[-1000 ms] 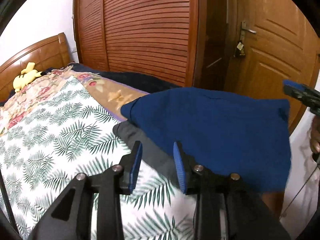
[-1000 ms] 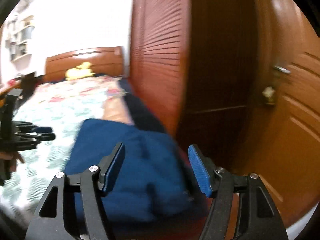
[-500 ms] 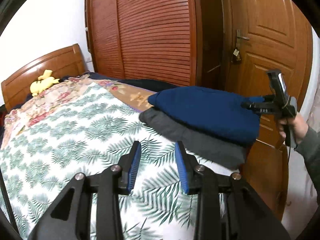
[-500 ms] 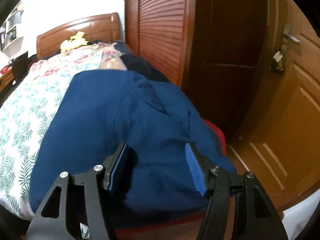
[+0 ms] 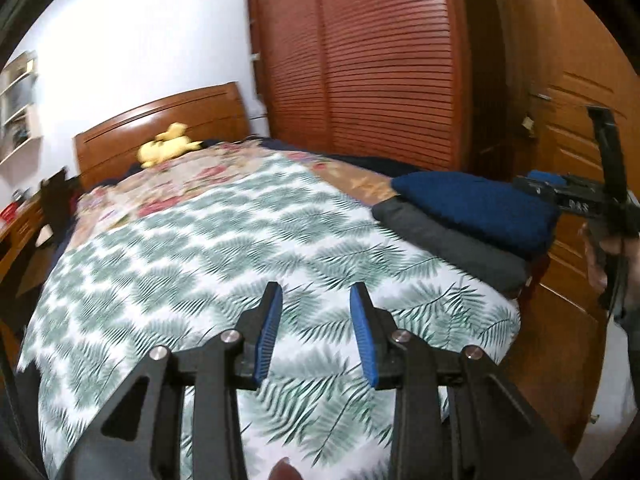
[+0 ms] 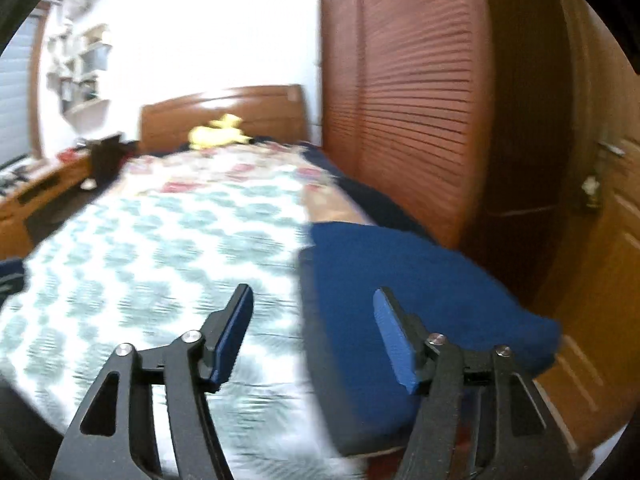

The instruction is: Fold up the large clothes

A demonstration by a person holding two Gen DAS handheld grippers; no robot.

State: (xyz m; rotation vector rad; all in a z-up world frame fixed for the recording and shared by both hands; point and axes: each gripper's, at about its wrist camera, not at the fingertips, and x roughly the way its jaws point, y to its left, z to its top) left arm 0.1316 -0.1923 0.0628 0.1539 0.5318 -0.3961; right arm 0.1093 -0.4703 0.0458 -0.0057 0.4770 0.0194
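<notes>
Hardly any writing can be read. The only marking is a short row of pale characters on the black body of the right gripper (image 5: 576, 200), seen from the left wrist camera at the right edge; they are too small and blurred to make out. The blue folded garment (image 5: 480, 208), the dark grey one under it (image 5: 448, 244) and the leaf-patterned bed cover (image 5: 240, 248) carry no legible text, label or brand.
</notes>
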